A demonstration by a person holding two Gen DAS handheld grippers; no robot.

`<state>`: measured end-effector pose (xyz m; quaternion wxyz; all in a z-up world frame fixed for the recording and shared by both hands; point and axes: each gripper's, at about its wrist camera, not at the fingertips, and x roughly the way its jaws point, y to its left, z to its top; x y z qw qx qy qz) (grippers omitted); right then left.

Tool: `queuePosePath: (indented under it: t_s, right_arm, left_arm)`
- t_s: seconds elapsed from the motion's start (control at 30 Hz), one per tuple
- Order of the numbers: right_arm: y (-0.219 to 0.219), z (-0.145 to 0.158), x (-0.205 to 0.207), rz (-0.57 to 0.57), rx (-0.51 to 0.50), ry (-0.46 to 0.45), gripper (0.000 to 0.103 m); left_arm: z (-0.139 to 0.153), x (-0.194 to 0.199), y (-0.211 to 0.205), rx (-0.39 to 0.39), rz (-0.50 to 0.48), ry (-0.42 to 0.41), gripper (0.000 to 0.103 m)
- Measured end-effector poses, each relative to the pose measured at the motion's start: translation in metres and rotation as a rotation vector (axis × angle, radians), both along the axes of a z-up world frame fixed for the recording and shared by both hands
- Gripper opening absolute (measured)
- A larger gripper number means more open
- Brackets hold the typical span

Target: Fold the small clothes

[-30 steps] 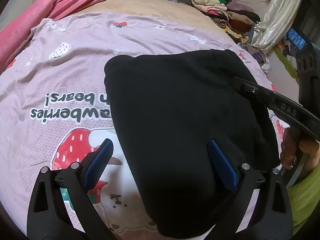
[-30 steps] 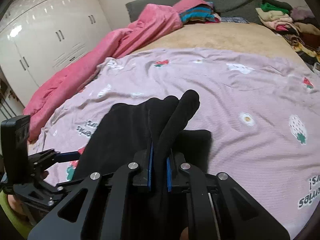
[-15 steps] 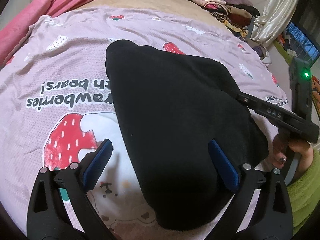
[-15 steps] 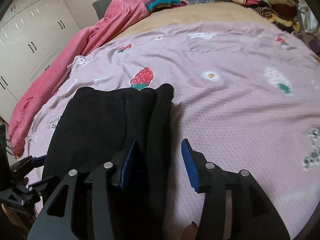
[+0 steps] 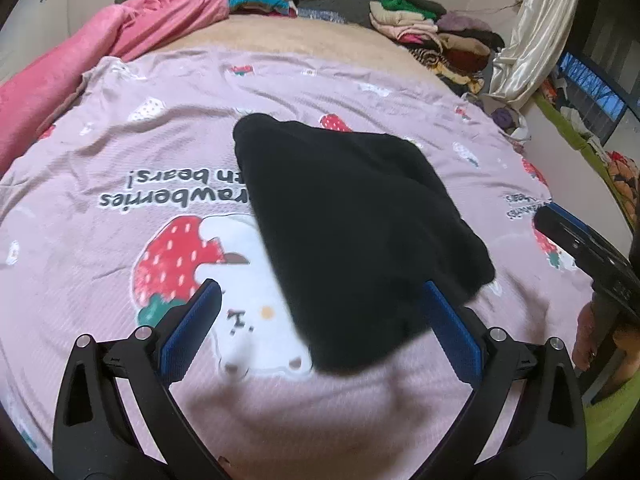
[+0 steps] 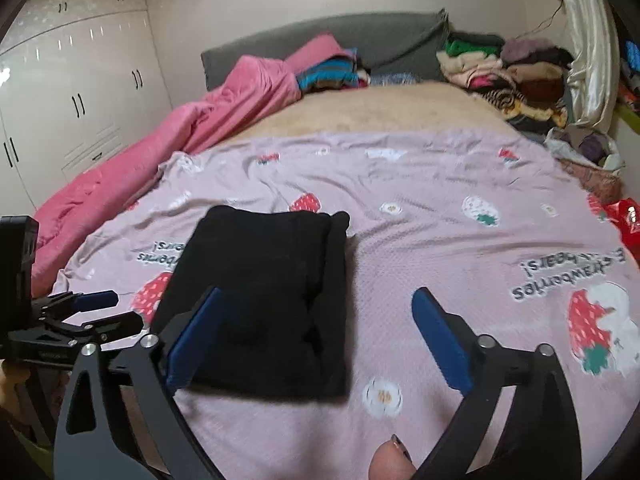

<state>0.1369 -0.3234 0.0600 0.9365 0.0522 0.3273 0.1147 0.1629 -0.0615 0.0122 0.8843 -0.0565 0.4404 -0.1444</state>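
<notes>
A black garment (image 5: 352, 224) (image 6: 264, 292) lies folded into a rough rectangle on the pink strawberry-print sheet (image 5: 120, 168) (image 6: 460, 248). My left gripper (image 5: 320, 300) hovers open above the garment's near edge, holding nothing. My right gripper (image 6: 316, 308) is pulled back at the garment's right side, its jaws still opening wide, with nothing pressed between the blue pads (image 6: 436, 336). The right gripper's body (image 5: 588, 252) shows at the right edge of the left wrist view. The left gripper (image 6: 80, 312) shows at the far left of the right wrist view.
A pink blanket (image 6: 180, 136) runs along the bed's left side. Folded clothes (image 6: 332, 72) lie by the grey headboard (image 6: 380, 36), and a clothes heap (image 6: 516, 72) fills the far right corner. White wardrobes (image 6: 60, 92) stand at the left.
The right gripper let go of the black garment's folded edge, opened wide and drew back to the right. The garment now lies flat. The left gripper also backed away, still open.
</notes>
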Motion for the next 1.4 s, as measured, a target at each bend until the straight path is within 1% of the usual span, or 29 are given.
queuePosePath:
  t_s: [0.17,0.23,0.33,0.53,0.73,0.87,1.0,1.07,1.2,1.4]
  right_arm:
    - [0.009,0.012,-0.043,-0.021,-0.016,-0.054,0.098]
    - [0.013,0.012,-0.055,-0.026,-0.023,-0.058,0.098]
    - [0.019,0.009,-0.072,-0.036,-0.033,-0.056,0.098]
    - [0.028,0.001,-0.101,-0.069,-0.055,-0.069,0.098]
    - [0.034,-0.010,-0.124,-0.107,-0.079,-0.080,0.099]
    - [0.038,-0.023,-0.135,-0.127,-0.097,-0.070,0.099]
    - [0.042,-0.047,-0.146,-0.152,-0.082,-0.027,0.099]
    - [0.043,-0.054,-0.147,-0.154,-0.090,-0.010,0.099]
    - [0.043,-0.055,-0.145,-0.152,-0.102,-0.004,0.099]
    - [0.045,-0.057,-0.146,-0.148,-0.116,-0.004,0.099]
  left_arm:
    - [0.009,-0.029,0.012,0.018,0.019,-0.054,0.093]
    - [0.012,-0.041,0.017,0.016,0.022,-0.078,0.093]
    - [0.014,-0.056,0.022,0.031,0.030,-0.097,0.093]
    - [0.016,-0.077,0.029,0.036,0.036,-0.122,0.093]
    - [0.009,-0.095,0.029,0.040,0.021,-0.139,0.093]
    - [0.000,-0.106,0.030,0.037,0.027,-0.146,0.093]
    - [-0.011,-0.113,0.027,0.049,0.030,-0.138,0.093]
    - [-0.016,-0.114,0.027,0.054,0.027,-0.122,0.093]
    - [-0.022,-0.114,0.025,0.069,0.023,-0.105,0.093]
    - [-0.022,-0.115,0.026,0.064,0.031,-0.104,0.093]
